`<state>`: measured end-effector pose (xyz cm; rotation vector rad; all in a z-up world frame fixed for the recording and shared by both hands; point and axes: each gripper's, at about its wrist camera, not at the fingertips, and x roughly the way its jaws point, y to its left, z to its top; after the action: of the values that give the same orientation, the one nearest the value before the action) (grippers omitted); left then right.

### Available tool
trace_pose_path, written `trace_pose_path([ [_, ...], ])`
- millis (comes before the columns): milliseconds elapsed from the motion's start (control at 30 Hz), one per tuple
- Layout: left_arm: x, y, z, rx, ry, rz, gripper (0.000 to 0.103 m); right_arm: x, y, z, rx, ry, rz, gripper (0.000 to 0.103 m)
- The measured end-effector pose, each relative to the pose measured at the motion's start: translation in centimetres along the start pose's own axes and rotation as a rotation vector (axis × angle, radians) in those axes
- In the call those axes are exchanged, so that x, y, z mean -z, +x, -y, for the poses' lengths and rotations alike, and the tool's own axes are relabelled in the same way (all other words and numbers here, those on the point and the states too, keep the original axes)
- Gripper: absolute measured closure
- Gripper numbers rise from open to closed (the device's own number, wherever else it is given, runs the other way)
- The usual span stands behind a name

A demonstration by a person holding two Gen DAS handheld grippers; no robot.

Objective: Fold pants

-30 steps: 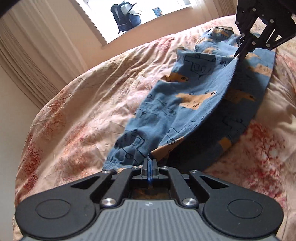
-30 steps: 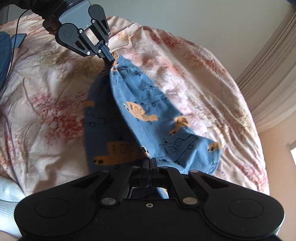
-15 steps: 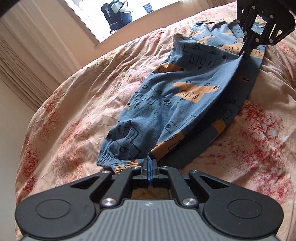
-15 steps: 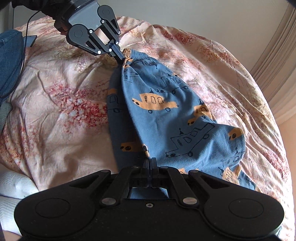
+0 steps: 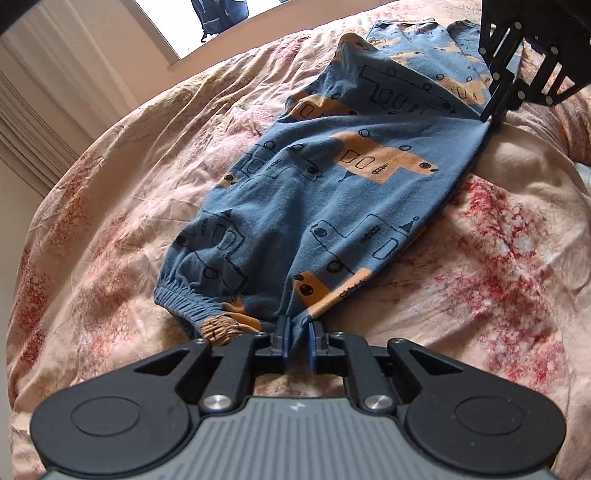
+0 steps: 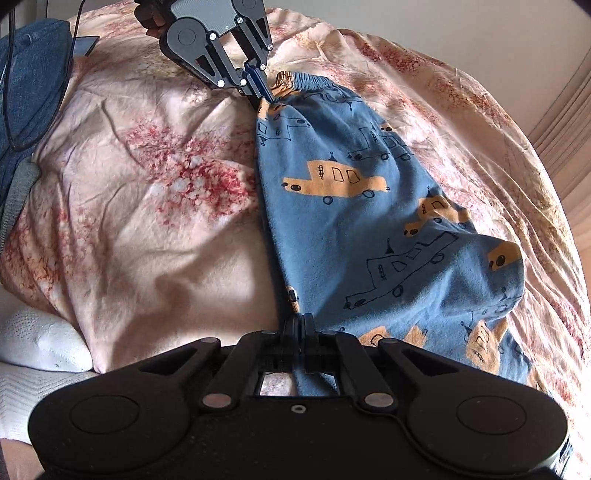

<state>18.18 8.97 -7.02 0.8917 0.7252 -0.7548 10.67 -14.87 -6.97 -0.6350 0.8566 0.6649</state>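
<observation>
Lying lengthwise on the bed (image 5: 110, 229): one pair of blue pants (image 5: 332, 206) printed with orange and outlined cars, folded leg over leg. Long axis runs straight from one gripper to the other; gathered cuffs at the left gripper's end, the wider upper part at the right gripper's end.

Left gripper (image 5: 297, 341): jaws parted a little, blue pads showing, a pinch of fabric beside the cuffs standing in the gap. Whether the pads still press it cannot be told from either view.

Right gripper (image 6: 298, 326): jaws drawn together on the folded edge of the pants, cloth passing down between them.

Bed cover: pink and cream with red blossom patches, rumpled, bulging beside the pants.

Partly seen: waistband end, cut off by the right gripper's body in the left wrist view; under leg, almost wholly covered by the upper one; a blue backpack (image 5: 218, 14) on the window ledge, cropped by the frame; dark blue cloth (image 6: 26, 85) with a black cable across it at the bed's edge.
</observation>
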Motion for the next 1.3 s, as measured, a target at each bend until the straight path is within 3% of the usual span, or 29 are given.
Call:
trace_pose_path([
  [133, -0.4, -1.0, -0.3, 0.039, -0.122, 0.01, 0.053, 0.8, -0.5, 0.2, -0.01, 0.067, 0.032, 0.084],
  [200, -1.2, -2.0, -0.8, 0.057, -0.244, 0.061, 0.03, 1.7, -1.6, 1.1, 0.012, 0.148, 0.068, 0.06],
  [233, -1.7, -2.4, -0.9, 0.058, -0.302, 0.104, 0.01, 2.3, -2.1, 1.6, 0.027, 0.198, 0.09, 0.052],
  [267, -2.3, -2.7, -0.8, 0.053, -0.356, 0.155, 0.001, 3.2, -2.8, 2.4, 0.043, 0.272, 0.114, 0.036],
  [300, -3.2, -2.8, -0.5, 0.05, -0.403, 0.212, 0.0, 4.2, -3.5, 3.1, 0.06, 0.353, 0.133, 0.024],
  [400, -6.7, -1.3, 1.0, 0.075, -0.415, 0.252, 0.0, 7.9, -5.3, 4.7, 0.163, 0.604, 0.185, 0.011],
  [533, -11.8, 1.0, 5.2, 0.074, -0.33, 0.327, 0.0, 13.5, -7.8, 6.1, 0.35, 0.913, 0.23, 0.005],
  [667, -15.7, 2.2, 10.5, 0.148, -0.182, 0.397, 0.0, 17.0, -9.1, 7.9, 0.409, 1.04, 0.215, 0.005],
  [800, -17.9, 2.9, 14.7, 0.115, -0.115, 0.394, 0.002, 19.5, -10.6, 10.4, 0.405, 1.126, 0.29, 0.005],
  [933, -18.9, 3.6, 17.4, 0.092, -0.056, 0.326, 0.031, 20.2, -11.0, 13.5, 0.354, 1.2, 0.328, 0.011],
  [1100, -19.0, 3.7, 19.9, 0.098, 0.032, 0.278, 0.066, 21.2, -10.5, 17.3, 0.338, 1.309, 0.27, 0.038],
  [1200, -19.4, 4.0, 20.1, 0.1, 0.013, 0.25, 0.074, 21.9, -9.8, 19.3, 0.387, 1.346, 0.213, 0.049],
  [1300, -20.0, 4.0, 19.7, 0.098, -0.021, 0.227, 0.075, 23.1, -8.9, 20.5, 0.422, 1.399, 0.164, 0.051],
])
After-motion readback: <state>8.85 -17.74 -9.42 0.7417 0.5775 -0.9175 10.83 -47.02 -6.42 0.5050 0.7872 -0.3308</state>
